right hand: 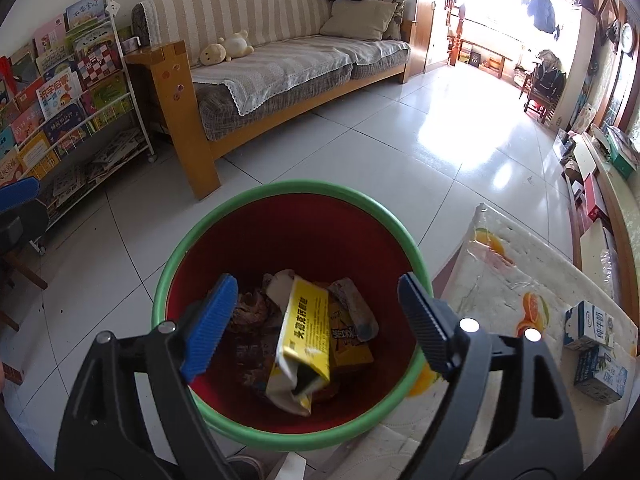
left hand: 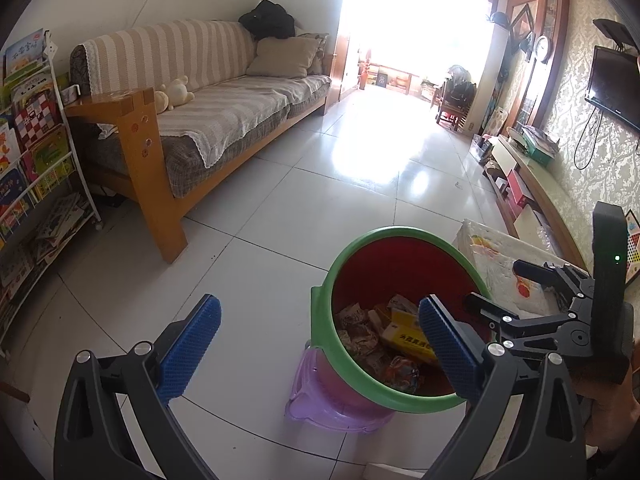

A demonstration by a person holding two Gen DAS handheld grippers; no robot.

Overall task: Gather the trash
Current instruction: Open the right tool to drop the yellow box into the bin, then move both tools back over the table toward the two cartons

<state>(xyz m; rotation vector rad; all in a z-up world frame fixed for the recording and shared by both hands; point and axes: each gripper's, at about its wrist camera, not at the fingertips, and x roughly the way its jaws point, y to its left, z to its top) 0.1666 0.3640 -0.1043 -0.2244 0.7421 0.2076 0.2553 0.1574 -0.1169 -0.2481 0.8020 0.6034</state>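
— Over the bin, what is the right tool doing?

— It hangs above the red inside, jaws spread wide, gripping nothing. A yellow box lies under it among wrappers, tilted with its open end up, which I judge is how it fell when dropped.

— And the left tool?

— Also spread and empty, held off to the side, above the floor and the bin's near rim. I'd say it stays clear so the right one has the opening to itself.

— Why is the bin raised?

— It stands on a purple stool, right against the bench edge. My guess is that this keeps the carry from bench to bin short.

— Anything left to collect?

— Two milk cartons sit on the bench cloth to the right, near each other, well apart from the bin. They look like the next pickup, though whether they are trash I cannot tell.
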